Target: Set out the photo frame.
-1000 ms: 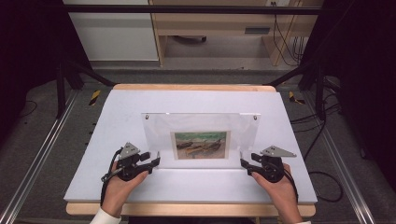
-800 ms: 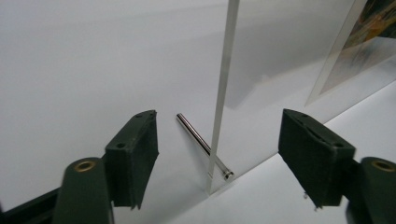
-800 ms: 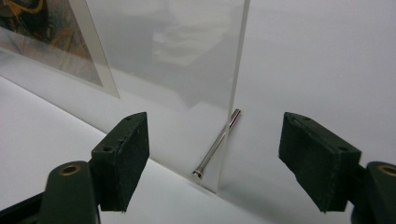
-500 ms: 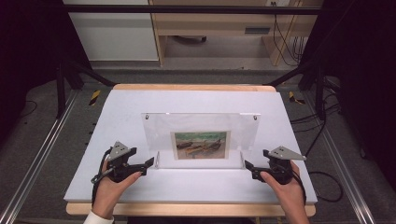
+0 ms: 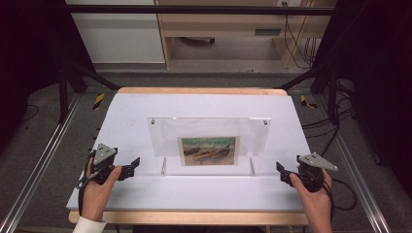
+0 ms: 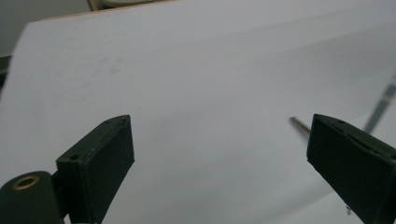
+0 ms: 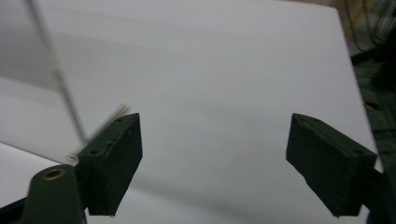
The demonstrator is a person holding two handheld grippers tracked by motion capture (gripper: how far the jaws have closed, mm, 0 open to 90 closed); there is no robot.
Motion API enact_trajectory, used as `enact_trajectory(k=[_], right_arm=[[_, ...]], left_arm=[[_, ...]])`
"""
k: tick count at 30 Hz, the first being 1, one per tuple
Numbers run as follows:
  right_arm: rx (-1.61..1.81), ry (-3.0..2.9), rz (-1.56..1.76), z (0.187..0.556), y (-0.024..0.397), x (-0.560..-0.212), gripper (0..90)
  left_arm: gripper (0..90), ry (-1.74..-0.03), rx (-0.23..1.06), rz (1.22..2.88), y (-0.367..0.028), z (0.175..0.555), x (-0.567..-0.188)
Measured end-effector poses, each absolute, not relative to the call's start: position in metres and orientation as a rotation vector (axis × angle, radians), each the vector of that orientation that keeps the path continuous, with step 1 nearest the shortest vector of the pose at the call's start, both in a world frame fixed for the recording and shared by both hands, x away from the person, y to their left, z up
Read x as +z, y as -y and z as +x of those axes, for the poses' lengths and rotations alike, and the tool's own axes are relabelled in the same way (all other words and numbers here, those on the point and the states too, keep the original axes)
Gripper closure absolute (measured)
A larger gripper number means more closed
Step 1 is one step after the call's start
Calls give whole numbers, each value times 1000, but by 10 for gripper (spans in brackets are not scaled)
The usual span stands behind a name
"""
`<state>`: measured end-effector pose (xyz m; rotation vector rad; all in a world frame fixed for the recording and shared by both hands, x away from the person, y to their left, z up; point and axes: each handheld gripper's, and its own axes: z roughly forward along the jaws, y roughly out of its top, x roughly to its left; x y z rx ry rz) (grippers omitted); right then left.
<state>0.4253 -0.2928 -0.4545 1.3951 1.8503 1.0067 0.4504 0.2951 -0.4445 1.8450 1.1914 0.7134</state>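
A: What sits nearest the person?

B: Two hands at the near edge of the table [image 5: 204, 104]. The left tool [image 5: 132, 167] lies near the table's left side, its black jaws pointing toward the middle. In the left gripper view the jaws stand wide apart with nothing but white tabletop between them; they have just been opening.

A: And the other one?

B: The right tool [image 5: 280, 171] is held near the right side, pointing inward too. Its jaws are spread with nothing between them in the right gripper view, though they have just eased in slightly.

A: Where is the thing they work on?

B: Between the two tools, a little farther in, stands the clear acrylic frame [image 5: 209, 133], upright on the white table, with a small painting print [image 5: 209, 151] in its lower middle. Both tools are apart from it, one off each lower corner. Its edge shows as a thin line at the left of the right gripper view [image 7: 60, 79].

A: Beyond that?

B: Bare white tabletop, the wooden far edge, then a grey floor with cables [image 5: 296, 43] and a wooden cabinet [image 5: 218, 24].
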Motion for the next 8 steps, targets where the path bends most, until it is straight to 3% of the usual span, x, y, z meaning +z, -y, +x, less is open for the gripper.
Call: enact_trajectory(k=[8], right_arm=[[837, -1837, 1447, 427, 300, -466, 233]], left_arm=[[87, -1174, 855, 2059, -294, 454, -454]])
